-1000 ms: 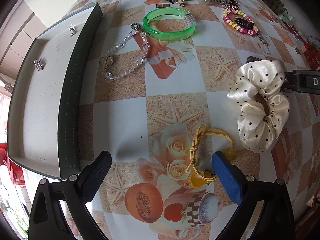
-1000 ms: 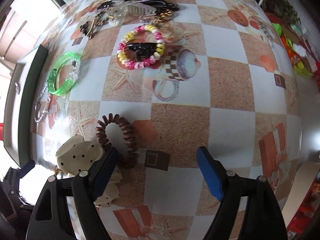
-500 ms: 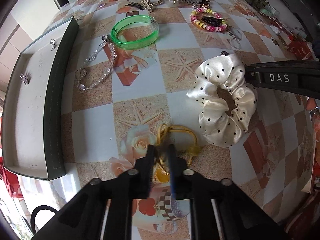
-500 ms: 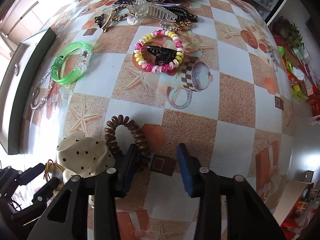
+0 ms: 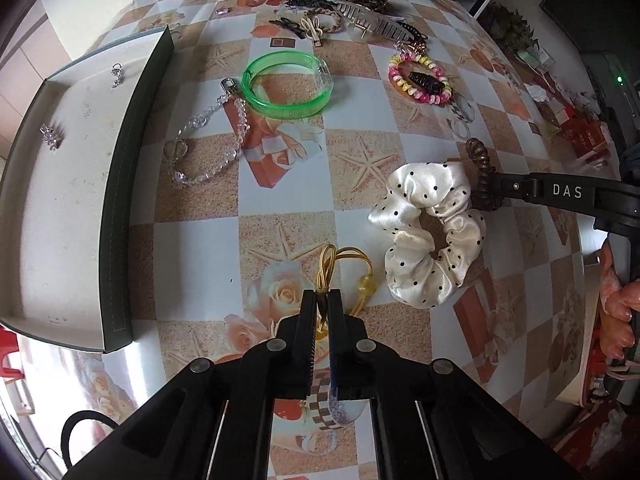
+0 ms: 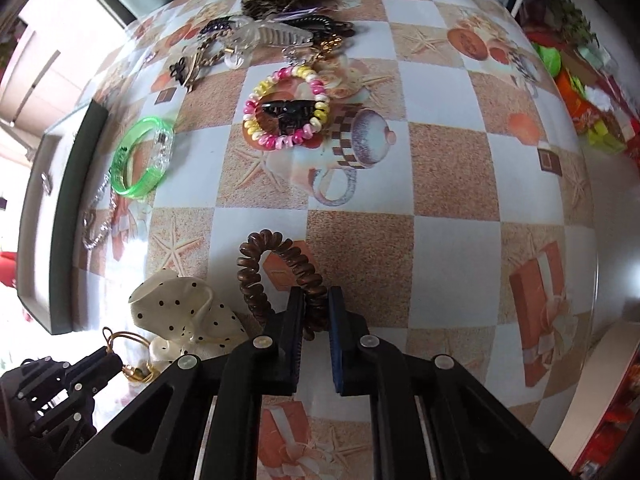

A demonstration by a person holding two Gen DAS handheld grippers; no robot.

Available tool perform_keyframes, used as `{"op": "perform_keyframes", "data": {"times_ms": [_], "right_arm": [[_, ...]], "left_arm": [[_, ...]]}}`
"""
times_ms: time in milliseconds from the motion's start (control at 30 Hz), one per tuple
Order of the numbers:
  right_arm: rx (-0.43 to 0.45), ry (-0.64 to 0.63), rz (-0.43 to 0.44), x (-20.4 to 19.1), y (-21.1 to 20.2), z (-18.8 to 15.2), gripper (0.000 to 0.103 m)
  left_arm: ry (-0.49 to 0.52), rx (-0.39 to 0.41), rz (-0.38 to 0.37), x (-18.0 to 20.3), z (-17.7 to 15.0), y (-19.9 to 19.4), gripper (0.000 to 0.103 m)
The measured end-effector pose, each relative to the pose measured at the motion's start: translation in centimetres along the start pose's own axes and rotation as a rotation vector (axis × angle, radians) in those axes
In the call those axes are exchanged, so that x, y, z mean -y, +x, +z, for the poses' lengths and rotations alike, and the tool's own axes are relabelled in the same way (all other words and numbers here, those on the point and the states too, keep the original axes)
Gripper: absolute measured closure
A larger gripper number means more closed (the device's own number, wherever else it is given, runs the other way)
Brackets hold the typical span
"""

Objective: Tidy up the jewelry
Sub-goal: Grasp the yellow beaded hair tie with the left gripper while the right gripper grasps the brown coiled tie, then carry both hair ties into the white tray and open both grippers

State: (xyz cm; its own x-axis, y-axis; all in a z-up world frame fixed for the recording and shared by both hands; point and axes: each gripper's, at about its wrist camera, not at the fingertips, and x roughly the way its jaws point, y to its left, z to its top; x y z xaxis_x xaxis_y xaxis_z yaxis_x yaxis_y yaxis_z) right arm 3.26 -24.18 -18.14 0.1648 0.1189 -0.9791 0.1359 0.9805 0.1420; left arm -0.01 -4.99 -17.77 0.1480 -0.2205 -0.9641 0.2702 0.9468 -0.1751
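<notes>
My left gripper point(image 5: 322, 296) is shut on a yellow elastic hair tie point(image 5: 348, 256), whose loop and bead hang in front of the fingertips just above the table. My right gripper point(image 6: 314, 294) has its jaws closing tight on a brown spiral hair tie point(image 6: 256, 256), and the pads press the coil's near side. In the left wrist view the right gripper point(image 5: 490, 196) reaches in from the right with that coil point(image 5: 480, 160) at its tip. A cream polka-dot scrunchie point(image 5: 428, 236) lies between the two grippers.
A dark-walled tray point(image 5: 116, 200) at the left holds a few small silver pieces. On the patterned tablecloth lie a green bangle point(image 5: 286, 84), a crystal bracelet point(image 5: 212, 144), a pink-yellow bead bracelet point(image 5: 420, 80) and several hair clips point(image 5: 360, 20) at the back.
Both grippers went from wide open to shut. The left closed on the yellow hair tie and rose a little; the right closed on the brown spiral tie.
</notes>
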Motion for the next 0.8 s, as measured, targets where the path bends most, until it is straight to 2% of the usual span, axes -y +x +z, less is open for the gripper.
{"op": "perform_keyframes", "data": {"times_ms": [367,800], "right_arm": [[0.017,0.046,0.041,1.2,-2.5,0.8,0.090],[0.068,-0.025,0.083,-3.0,-5.2,4.0,0.090]], "left_arm": [[-0.014,0.062,-0.054,-1.4,1.1,-3.0,0.095],[-0.072,0.162,-0.052,-4.5,2.7,-7.6,0.095]]}}
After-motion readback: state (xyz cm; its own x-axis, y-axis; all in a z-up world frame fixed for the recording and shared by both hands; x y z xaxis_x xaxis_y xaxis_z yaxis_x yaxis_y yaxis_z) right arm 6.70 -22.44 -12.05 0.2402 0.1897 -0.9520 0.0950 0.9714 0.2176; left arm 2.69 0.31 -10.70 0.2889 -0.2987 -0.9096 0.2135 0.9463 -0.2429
